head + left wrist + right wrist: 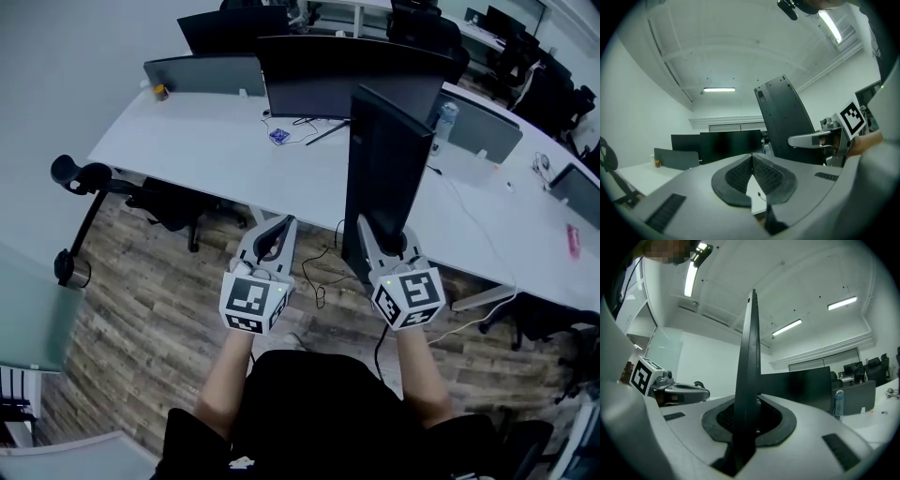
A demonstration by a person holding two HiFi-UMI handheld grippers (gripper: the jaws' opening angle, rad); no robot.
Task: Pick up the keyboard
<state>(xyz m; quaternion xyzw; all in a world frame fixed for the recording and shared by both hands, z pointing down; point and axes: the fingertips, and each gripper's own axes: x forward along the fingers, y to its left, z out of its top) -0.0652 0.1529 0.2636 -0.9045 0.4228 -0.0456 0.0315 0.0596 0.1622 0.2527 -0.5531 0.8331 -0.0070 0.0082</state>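
Note:
A black keyboard (380,178) stands on end in the air over the desk's near edge, its back showing as a dark slab (783,122). My right gripper (380,246) is shut on its lower end; in the right gripper view the keyboard (749,380) rises edge-on from between the pads (747,420). To its left, level with it, my left gripper (275,234) is shut with nothing in it, and its pads (752,159) meet. Each gripper shows in the other's view: the right gripper (820,139) and the left gripper (679,391).
A long white desk (206,150) carries dark monitors (328,70), a small blue object (279,137) and a water bottle (444,117). A black office chair (84,178) stands at the left on the wood floor (159,300). Cables (323,272) hang below the desk edge.

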